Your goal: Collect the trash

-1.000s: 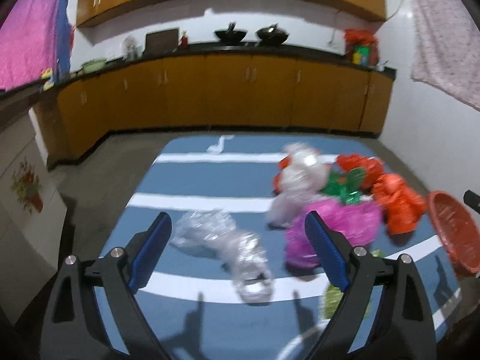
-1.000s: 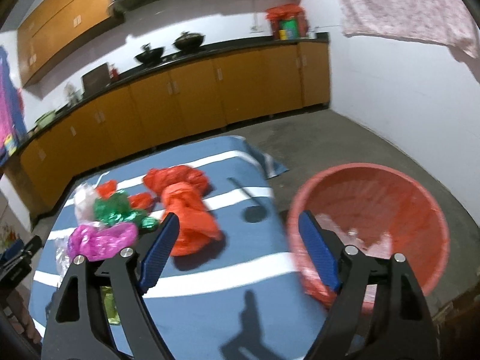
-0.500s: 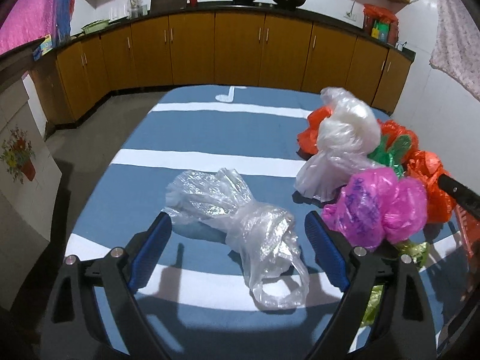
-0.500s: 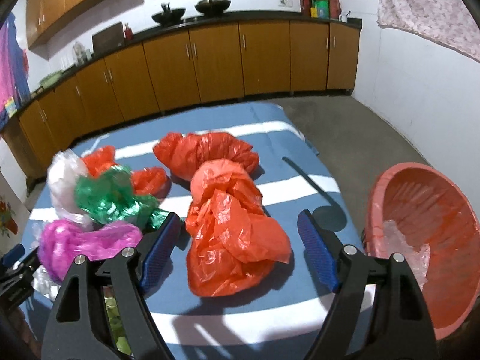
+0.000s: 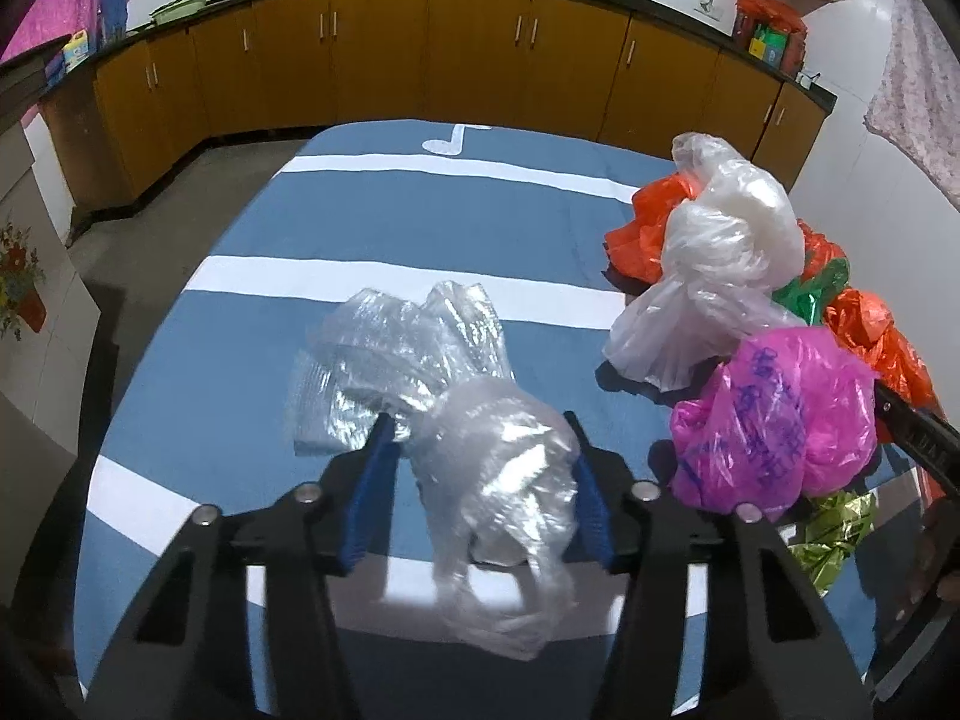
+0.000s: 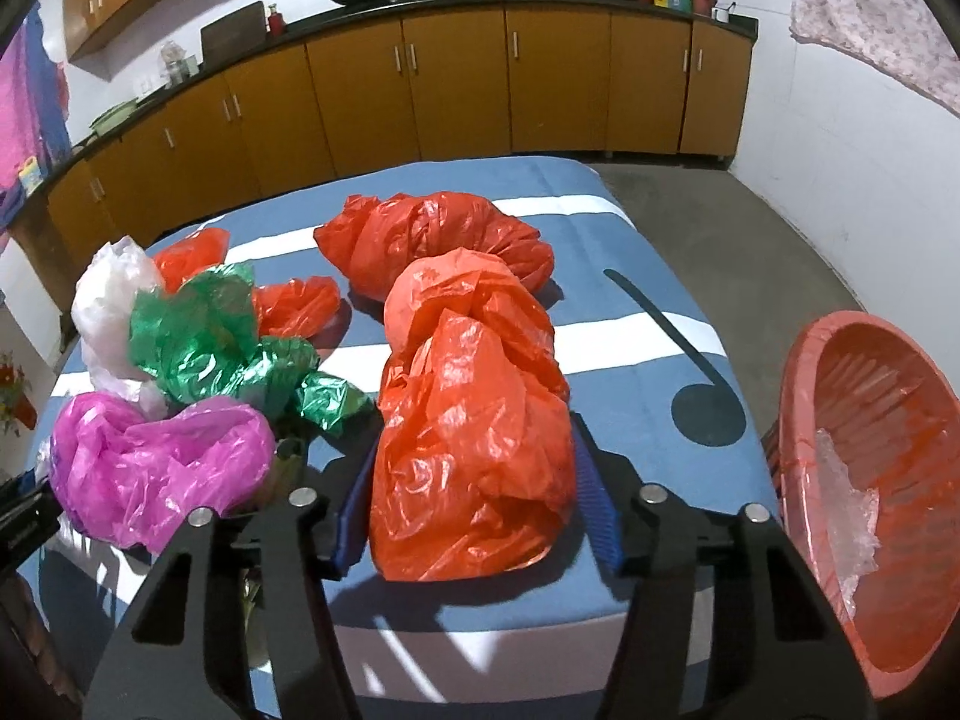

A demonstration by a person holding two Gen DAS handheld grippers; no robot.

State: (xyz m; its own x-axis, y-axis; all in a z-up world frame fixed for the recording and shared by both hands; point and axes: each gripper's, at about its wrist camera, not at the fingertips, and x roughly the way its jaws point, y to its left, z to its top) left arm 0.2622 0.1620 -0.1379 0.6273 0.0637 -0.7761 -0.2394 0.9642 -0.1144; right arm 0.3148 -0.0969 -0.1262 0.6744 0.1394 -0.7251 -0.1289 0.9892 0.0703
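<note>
1. Since a second ago both tools have dropped toward the blue striped counter (image 5: 372, 204), and their jaws have narrowed.
2. Left tool (image 5: 480, 468): jaws closing, pads pressing the clear bag (image 5: 480, 468) (crumpled, lying on the counter).
3. Right tool (image 6: 474, 480): jaws closing, pads against the orange bag (image 6: 474, 420).
4. Red basket (image 6: 804, 396) stands just beside the counter's right edge.

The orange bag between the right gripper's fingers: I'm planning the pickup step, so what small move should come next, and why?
Probably finish closing the right gripper, then lift. Its jaws are closing with the orange bag between the blue pads, bulging against both. The bag lies on the blue striped cloth, and the red basket waits just right of it. The left gripper is likewise closing around the clear bag.
</note>
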